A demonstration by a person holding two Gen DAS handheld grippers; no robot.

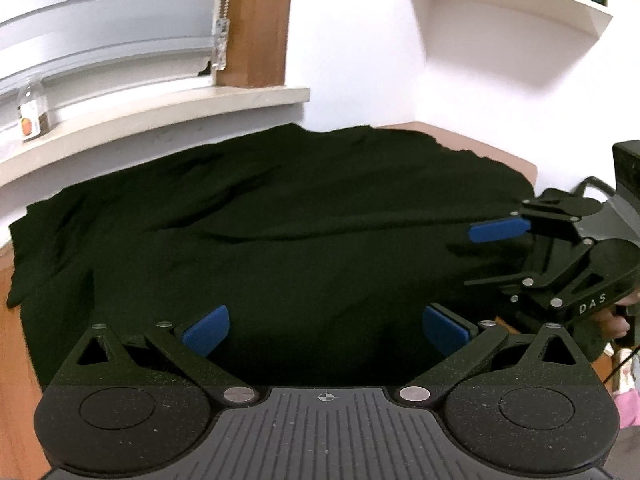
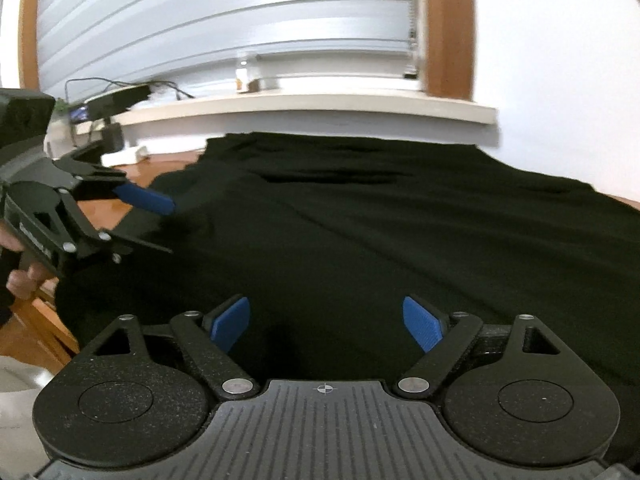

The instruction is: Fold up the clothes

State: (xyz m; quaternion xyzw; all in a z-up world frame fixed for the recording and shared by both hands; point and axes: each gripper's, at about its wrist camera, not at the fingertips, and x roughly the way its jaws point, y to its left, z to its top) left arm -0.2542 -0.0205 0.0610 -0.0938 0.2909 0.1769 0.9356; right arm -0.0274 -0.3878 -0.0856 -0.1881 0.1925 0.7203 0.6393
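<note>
**A:** What sits closest to the lens?

**B:** The left gripper [image 1: 325,330], its blue pads spread wide with nothing between them, hanging just above the near edge of the dark garment [image 1: 280,220]. The right gripper [image 2: 326,322] looks the same from its own camera: fingers well apart, empty, poised over the garment's near hem.

**A:** So which step is this?

**B:** I'd judge it a pause between folds. Neither tool holds cloth, and the garment lies spread flat with only soft wrinkles. The next move probably calls for each gripper to drop to the garment's near edge, pinch a single layer at either side, then carry it away toward the far edge without dragging the rest.

**A:** And beneath the garment?

**B:** A wooden table [image 1: 16,320], showing bare to the garment's left and at its far right corner. Beyond the garment runs a pale window sill [image 1: 160,112] carrying a small bottle [image 1: 32,108], with shutter slats above. Up and right of the garment, a white wall shelf [image 1: 508,0] holds books.
</note>
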